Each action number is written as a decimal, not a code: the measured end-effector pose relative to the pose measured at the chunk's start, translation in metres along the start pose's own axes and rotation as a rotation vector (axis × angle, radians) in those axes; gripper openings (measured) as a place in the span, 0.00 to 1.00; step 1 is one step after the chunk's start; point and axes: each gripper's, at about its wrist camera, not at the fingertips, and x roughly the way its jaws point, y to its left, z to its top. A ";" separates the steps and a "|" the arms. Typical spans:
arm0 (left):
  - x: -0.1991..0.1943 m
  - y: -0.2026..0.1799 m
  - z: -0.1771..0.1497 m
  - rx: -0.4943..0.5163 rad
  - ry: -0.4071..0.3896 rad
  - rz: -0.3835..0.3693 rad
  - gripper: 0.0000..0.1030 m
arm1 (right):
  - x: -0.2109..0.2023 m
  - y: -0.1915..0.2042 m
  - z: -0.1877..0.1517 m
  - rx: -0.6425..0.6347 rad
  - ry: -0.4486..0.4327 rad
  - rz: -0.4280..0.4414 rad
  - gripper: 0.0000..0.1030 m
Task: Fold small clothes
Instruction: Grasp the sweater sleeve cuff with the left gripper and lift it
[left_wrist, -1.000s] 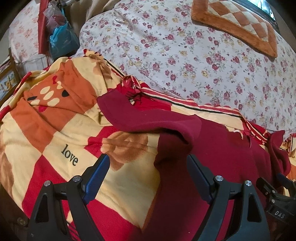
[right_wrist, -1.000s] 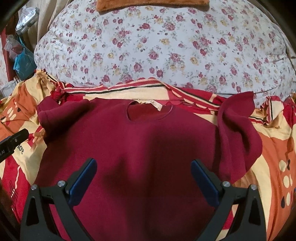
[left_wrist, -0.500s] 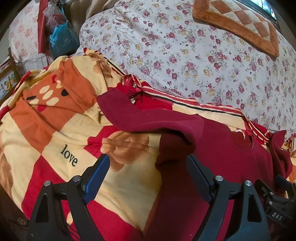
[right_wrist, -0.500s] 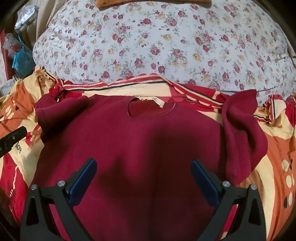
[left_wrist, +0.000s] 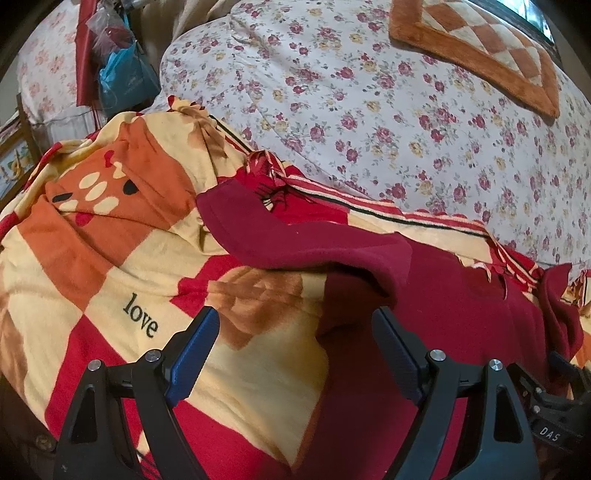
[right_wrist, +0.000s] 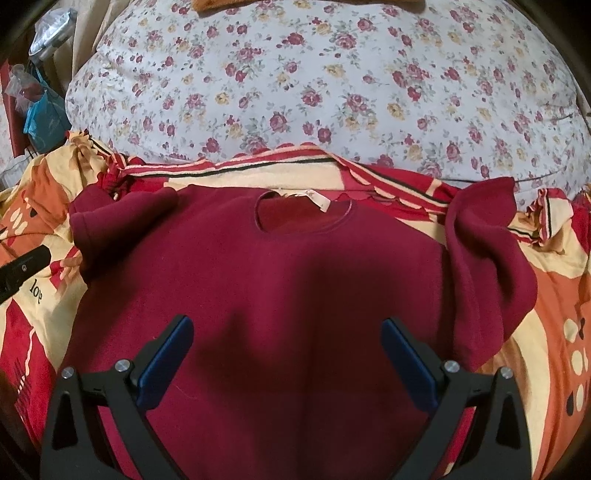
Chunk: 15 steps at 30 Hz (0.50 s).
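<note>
A small maroon sweater (right_wrist: 280, 280) lies face up on a patterned blanket (right_wrist: 554, 295), its neck hole with a pale label (right_wrist: 314, 199) toward the far side. Its left sleeve (left_wrist: 303, 240) stretches out sideways over the blanket; the right sleeve (right_wrist: 487, 266) is bunched and folded back. My left gripper (left_wrist: 295, 328) hovers open over the sweater's left edge, below the sleeve. Over the lower body of the sweater my right gripper (right_wrist: 286, 332) stands open, with nothing between its fingers. The right gripper's body (left_wrist: 554, 413) shows in the left wrist view's corner.
A big floral quilt (right_wrist: 325, 85) rises behind the blanket, with an orange checked mat (left_wrist: 480, 40) on top. A blue plastic bag (left_wrist: 125, 81) hangs at the far left. The blanket (left_wrist: 92, 258) with the word "love" spreads left of the sweater.
Both grippers have drifted slightly, so the sweater sits a little lower in the right wrist view. Both stay open; the sweater has not been moved.
</note>
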 end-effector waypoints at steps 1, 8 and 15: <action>0.001 0.006 0.003 -0.013 0.000 -0.005 0.65 | 0.001 0.000 0.000 -0.002 0.003 0.002 1.00; 0.029 0.056 0.035 -0.139 0.033 -0.025 0.63 | 0.001 0.002 0.000 -0.015 0.006 0.036 1.00; 0.094 0.099 0.068 -0.276 0.078 -0.009 0.45 | 0.006 0.005 -0.002 0.004 0.032 0.071 1.00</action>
